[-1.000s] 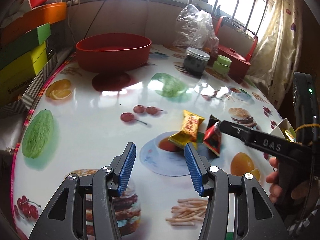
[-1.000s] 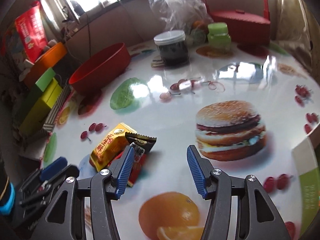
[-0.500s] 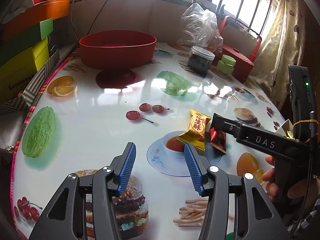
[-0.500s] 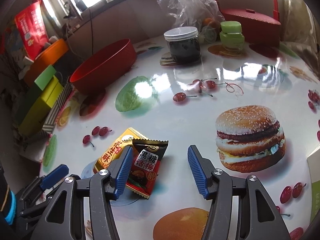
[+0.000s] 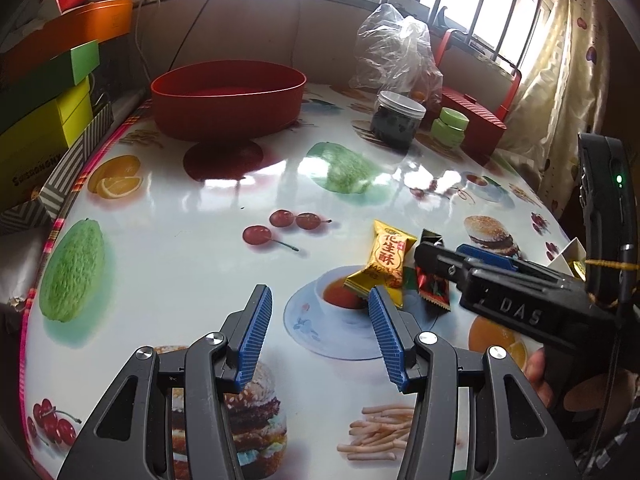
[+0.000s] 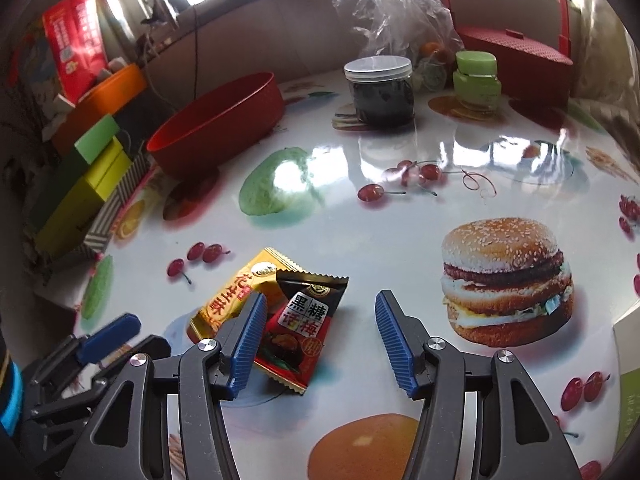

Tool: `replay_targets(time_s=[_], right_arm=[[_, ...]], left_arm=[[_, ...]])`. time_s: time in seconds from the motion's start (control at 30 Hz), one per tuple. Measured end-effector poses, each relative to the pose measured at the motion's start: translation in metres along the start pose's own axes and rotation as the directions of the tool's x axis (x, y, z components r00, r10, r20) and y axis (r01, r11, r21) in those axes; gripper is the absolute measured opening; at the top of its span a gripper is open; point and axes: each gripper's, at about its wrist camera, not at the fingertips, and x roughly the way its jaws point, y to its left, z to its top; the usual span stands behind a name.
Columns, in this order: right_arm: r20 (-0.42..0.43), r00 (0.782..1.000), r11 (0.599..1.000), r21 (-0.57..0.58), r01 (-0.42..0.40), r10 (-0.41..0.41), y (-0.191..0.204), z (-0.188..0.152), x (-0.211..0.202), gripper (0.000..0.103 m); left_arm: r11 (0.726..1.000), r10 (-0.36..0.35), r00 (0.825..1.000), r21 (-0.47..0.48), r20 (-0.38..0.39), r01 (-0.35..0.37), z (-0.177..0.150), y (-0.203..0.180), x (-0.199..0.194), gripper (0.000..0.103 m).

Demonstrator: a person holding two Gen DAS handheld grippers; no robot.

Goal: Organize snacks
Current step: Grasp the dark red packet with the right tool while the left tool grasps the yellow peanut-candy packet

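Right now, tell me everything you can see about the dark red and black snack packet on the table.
The dark red and black snack packet is a small glossy foil pouch with crimped, zigzag ends, a black top and a red lower half printed with white-boxed characters and a food picture. It looks sealed and lies flat on the glossy printed tablecloth, its top end overlapping the yellow snack packet. The right gripper hovers open over it, the packet nearer its left finger; no pad visibly presses it.

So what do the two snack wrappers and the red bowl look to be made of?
Yellow wrapper and dark red wrapper: glossy printed film, probably foil-lined plastic, with crimped zigzag ends. Red bowl: likely moulded plastic, smooth with a dull sheen.
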Motion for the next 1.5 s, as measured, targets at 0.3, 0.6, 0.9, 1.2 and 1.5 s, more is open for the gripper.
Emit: replay_targets(time_s=[0.3,0.6,0.9,1.2,1.5], right_arm=[[0.015,0.999,0.996,-0.078,0.04,-0.039,0.004,-0.007,-0.002,0.05],[0.018,0.999,0.994,-0.101,0.041,-0.039,-0.002,-0.009,-0.004,0.03],[0.032,0.998,0.993,-0.096,0.061,-0.058,-0.01,-0.015,-0.012,0.025],[0.034,0.997,0.996,-0.059,0.066,-0.064,-0.022,-0.023,-0.023,0.025],[0.037,0.998,0.997,-0.04,0.058,-0.057,-0.026,-0.025,-0.026,0.025]], left_arm=[[1.0,-0.009,1.0,0.006,-0.005,0.009,0.005,-0.004,0.005,0.052],[0.998,-0.044,0.999,0.038,-0.017,0.044,0.012,-0.015,0.011,0.052],[0.994,-0.065,0.997,0.087,-0.046,0.069,0.017,-0.029,0.024,0.052],[0.991,-0.03,0.997,0.124,-0.076,0.039,0.019,-0.041,0.043,0.052],[0.988,-0.008,0.997,0.152,-0.076,0.02,0.023,-0.046,0.05,0.052]])
